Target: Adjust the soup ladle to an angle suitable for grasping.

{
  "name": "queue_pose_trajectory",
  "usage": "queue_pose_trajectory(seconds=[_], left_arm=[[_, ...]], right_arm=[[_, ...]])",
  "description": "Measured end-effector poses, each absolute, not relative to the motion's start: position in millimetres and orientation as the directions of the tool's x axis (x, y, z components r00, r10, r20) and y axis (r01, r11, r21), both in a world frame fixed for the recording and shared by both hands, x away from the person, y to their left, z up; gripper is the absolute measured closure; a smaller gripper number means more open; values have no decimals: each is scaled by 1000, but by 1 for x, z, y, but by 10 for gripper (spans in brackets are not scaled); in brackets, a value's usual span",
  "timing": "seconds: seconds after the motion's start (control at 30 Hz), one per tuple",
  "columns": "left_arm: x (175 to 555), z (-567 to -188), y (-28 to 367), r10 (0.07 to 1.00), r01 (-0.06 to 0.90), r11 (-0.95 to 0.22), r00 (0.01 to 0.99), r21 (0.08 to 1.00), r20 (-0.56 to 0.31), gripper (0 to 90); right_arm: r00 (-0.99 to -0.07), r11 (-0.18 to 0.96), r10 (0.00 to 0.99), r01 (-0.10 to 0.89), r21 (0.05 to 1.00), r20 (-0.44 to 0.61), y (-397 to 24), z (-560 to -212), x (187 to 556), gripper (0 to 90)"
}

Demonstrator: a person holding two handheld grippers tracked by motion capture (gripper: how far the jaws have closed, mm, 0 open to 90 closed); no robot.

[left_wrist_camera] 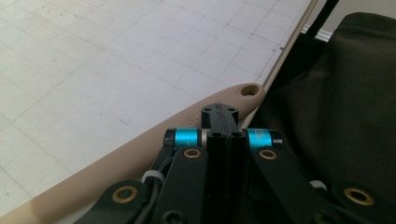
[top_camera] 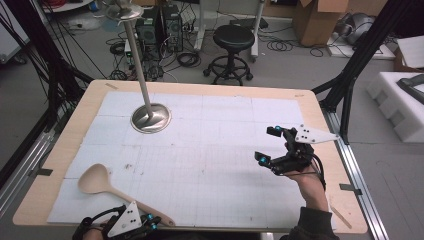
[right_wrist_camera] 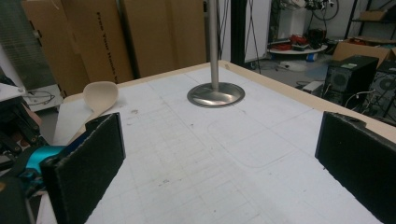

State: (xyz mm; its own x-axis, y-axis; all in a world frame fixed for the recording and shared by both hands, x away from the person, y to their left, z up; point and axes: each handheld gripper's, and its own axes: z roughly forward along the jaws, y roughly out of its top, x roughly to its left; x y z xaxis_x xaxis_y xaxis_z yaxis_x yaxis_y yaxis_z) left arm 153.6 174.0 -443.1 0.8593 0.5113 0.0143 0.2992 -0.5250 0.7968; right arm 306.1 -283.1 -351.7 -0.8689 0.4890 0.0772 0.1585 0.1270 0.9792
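Wooden spoon (top_camera: 107, 186) beside closed left hand-held gripper (top_camera: 150, 222); right hand-held gripper (top_camera: 267, 145) wide apart.

Beige spoon (top_camera: 100, 181), white gridded mat (top_camera: 210, 150)

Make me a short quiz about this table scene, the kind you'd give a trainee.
1. True or false: the right claw stands open over bare table.
2. Which part of the wooden spoon lies by the left claw: A) bowl, B) handle end?
3. What rises from the round metal base?

Key: 1. True. 2. B; its jaws are shut on the handle. 3. A thin upright metal pole.
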Motion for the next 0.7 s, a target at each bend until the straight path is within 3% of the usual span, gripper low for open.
queue_pose_trajectory(seconds=[0.7], left_arm=[[180, -444, 165, 526, 320, -475, 850, 820, -27, 900]], right_arm=[[-869, 133, 488, 162, 978, 78, -283, -352, 307, 4]])
